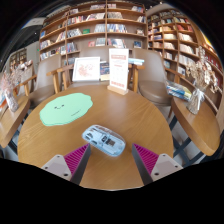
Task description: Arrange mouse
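Note:
A pale blue and white computer mouse [104, 139] lies on the round wooden table [140, 115], tilted across the gap just ahead of my fingers. A light green mouse mat [65, 108] lies on the table beyond it to the left. My gripper [110, 160] is open and empty. Its pink pads [75, 157] stand wide apart at either side, with the mouse's near end between and slightly ahead of them, not touched.
Two upright display signs [87, 69] stand at the table's far edge. Wooden chairs and other tables ring the table. Tall bookshelves [95, 25] fill the back wall.

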`<state>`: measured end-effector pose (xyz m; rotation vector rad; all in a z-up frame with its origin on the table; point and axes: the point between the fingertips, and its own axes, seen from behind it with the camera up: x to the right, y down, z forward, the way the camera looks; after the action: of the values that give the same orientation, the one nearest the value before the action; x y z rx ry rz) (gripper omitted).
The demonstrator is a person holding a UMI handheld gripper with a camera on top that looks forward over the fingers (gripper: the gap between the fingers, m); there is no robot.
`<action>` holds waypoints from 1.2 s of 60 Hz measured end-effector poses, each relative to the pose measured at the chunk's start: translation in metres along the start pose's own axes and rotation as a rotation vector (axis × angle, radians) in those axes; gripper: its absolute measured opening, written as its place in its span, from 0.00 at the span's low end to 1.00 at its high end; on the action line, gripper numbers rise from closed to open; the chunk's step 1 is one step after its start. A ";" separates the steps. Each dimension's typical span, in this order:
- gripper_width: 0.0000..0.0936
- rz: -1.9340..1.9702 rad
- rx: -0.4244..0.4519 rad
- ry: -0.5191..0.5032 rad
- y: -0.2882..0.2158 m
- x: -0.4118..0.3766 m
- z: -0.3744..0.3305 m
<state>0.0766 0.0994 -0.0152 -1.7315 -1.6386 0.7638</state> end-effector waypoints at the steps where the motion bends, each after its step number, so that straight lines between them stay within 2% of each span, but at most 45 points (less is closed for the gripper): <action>1: 0.91 -0.002 0.000 0.001 -0.003 0.000 0.003; 18: 0.91 0.036 -0.013 0.038 -0.037 0.015 0.047; 26: 0.88 0.053 -0.023 0.057 -0.042 0.020 0.054; 30: 0.77 0.051 -0.017 0.057 -0.043 0.018 0.055; 31: 0.71 0.047 -0.015 0.057 -0.043 0.018 0.056; 32: 0.55 0.042 -0.014 0.054 -0.043 0.016 0.056; 33: 0.48 0.039 -0.013 0.064 -0.044 0.018 0.056; 37: 0.44 0.054 -0.038 0.084 -0.042 0.021 0.055; 40: 0.43 0.071 -0.050 0.076 -0.045 0.018 0.051; 48: 0.43 0.061 0.042 0.065 -0.099 0.002 0.027; 59: 0.43 0.084 0.093 -0.035 -0.169 -0.079 0.031; 64: 0.43 0.078 0.073 -0.053 -0.176 -0.119 0.058; 72: 0.43 0.052 0.028 -0.054 -0.157 -0.168 0.101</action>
<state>-0.1106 -0.0578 0.0405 -1.7541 -1.6162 0.8610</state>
